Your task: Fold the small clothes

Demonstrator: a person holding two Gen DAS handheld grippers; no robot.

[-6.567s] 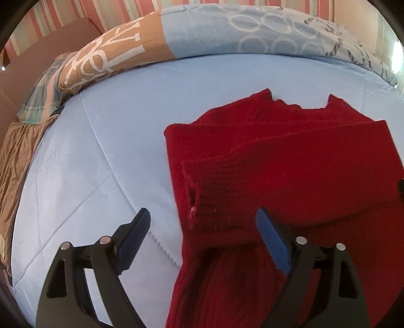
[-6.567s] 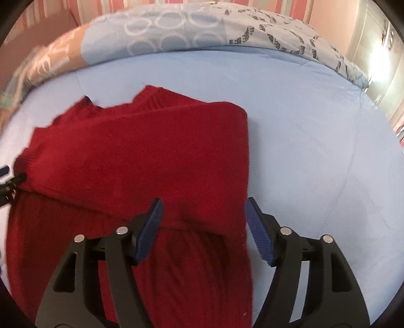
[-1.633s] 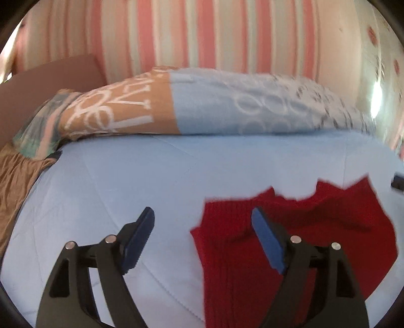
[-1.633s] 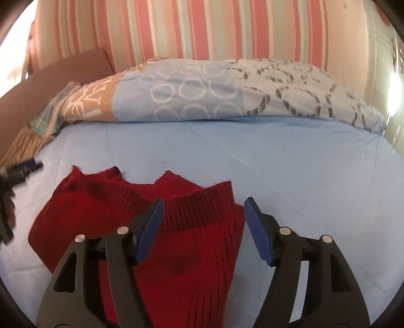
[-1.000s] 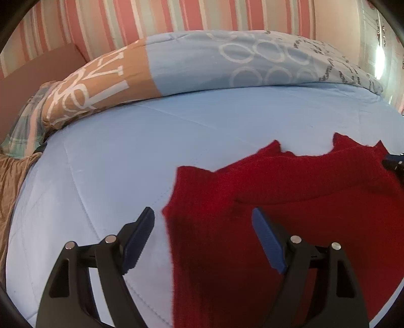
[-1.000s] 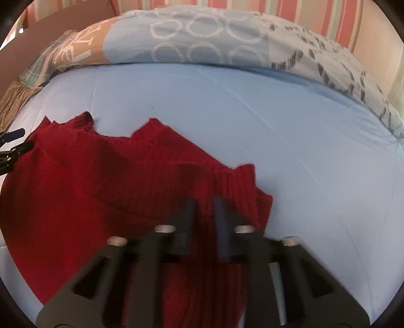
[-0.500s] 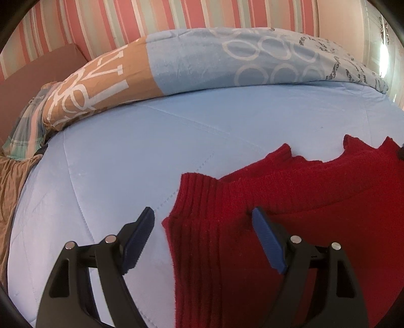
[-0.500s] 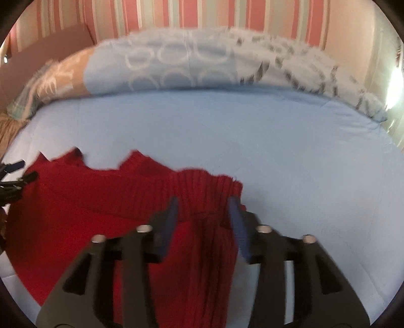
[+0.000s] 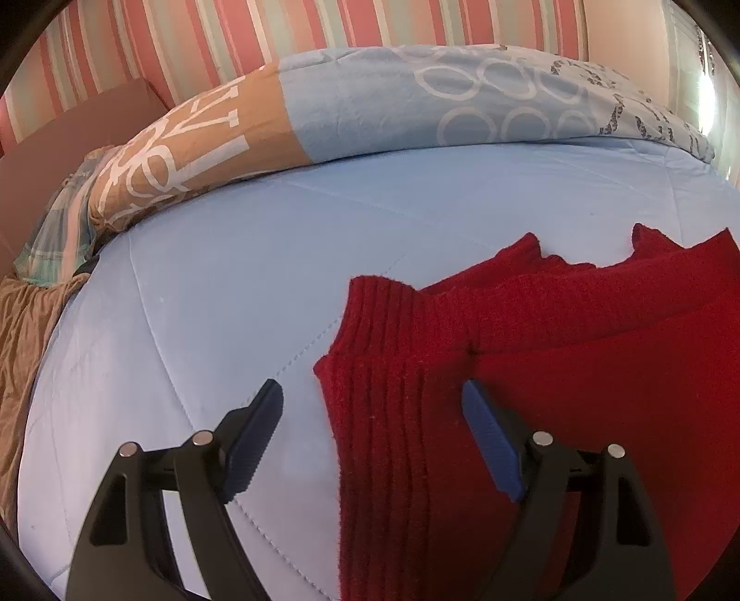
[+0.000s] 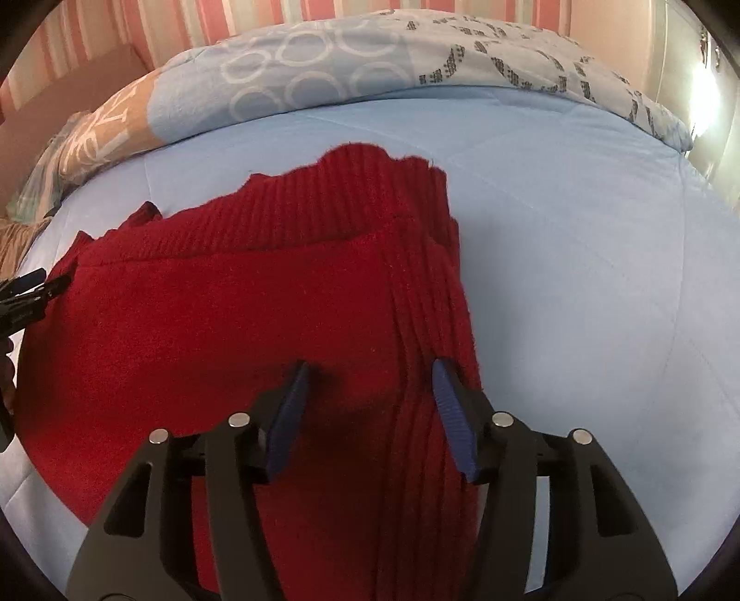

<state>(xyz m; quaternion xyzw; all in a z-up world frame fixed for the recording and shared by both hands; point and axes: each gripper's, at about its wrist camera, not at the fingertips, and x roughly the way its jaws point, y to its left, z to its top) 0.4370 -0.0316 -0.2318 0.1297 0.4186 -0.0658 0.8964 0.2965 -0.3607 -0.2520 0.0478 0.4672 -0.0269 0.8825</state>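
Now that the right gripper (image 10: 367, 407) has let go of the ribbed hem it was pinching a second ago, the red sweater (image 10: 222, 323) lies folded on the blue bed cover (image 10: 578, 240), with its lower part brought up over the chest and the ribbed band lying just short of the neckline. Its jaws are opening, half wide, and the knit under them is loose, no pad pressing on it. By my reading this fold is laid down and released, so what remains is to tidy or fold once more.

On the other side, the left gripper (image 9: 370, 425) hovers with wide jaws over the sweater's (image 9: 555, 370) left edge, one pad above the bare bed cover (image 9: 222, 286), the other above the knit, holding nothing.

Counted: one sweater, two grippers, one bed. Along the far edge of the bed lies one long patterned quilt (image 9: 370, 92), blue with white rings and tan with white letters. A brown cloth (image 9: 23, 333) shows at the left side, and a striped wall (image 9: 231, 37) stands behind.
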